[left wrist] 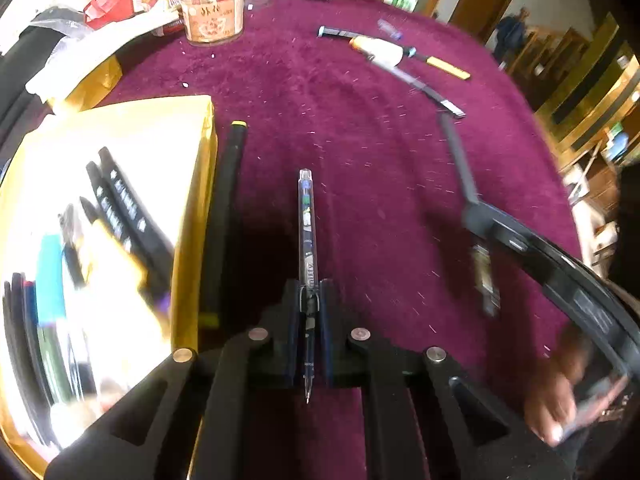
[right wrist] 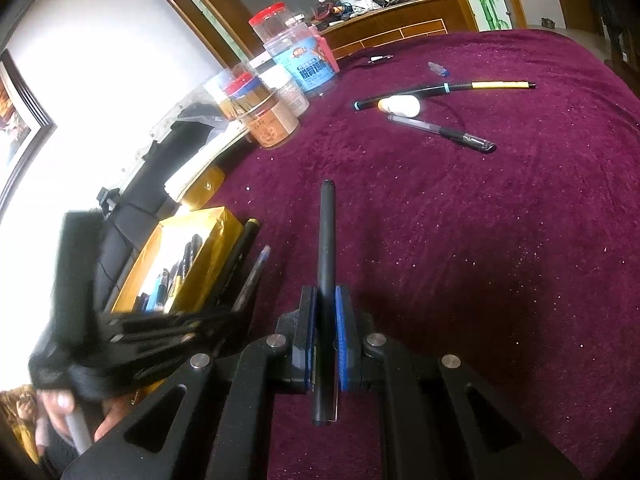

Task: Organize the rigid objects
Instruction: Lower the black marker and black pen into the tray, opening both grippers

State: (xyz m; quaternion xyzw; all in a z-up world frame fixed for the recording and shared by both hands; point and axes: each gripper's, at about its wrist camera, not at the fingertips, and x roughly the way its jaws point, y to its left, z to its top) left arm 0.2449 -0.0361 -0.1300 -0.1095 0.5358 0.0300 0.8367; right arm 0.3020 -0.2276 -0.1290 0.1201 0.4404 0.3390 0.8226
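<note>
I have the left gripper [left wrist: 308, 304] clamped on a clear patterned pen [left wrist: 307, 236], its jaws together on the barrel near the clip end. The pen runs straight along the fingers, writing tip toward the camera and cap end pointing out over the purple tablecloth [left wrist: 360, 140]. I judge that lengthwise hold is there so the pen can go into the box parallel to the ones already stowed.

The right gripper [right wrist: 327, 332] is likewise shut on a plain black pen [right wrist: 327, 264], blue pads on either side of its barrel, with the pen again in line with the fingers and sticking out past both ends of the jaws.

Just to the left of my left gripper sits the gold box [left wrist: 196, 208], with markers and pens lying side by side inside it. A black marker with a yellow end [left wrist: 226, 216] lies on the cloth against the box's outer wall, not in it.

Farther out, well apart from both tools, more pens [right wrist: 444, 134] and a small white bottle [right wrist: 402, 105] remain loose on the cloth. Beyond them stand plastic jars [right wrist: 276, 120].
</note>
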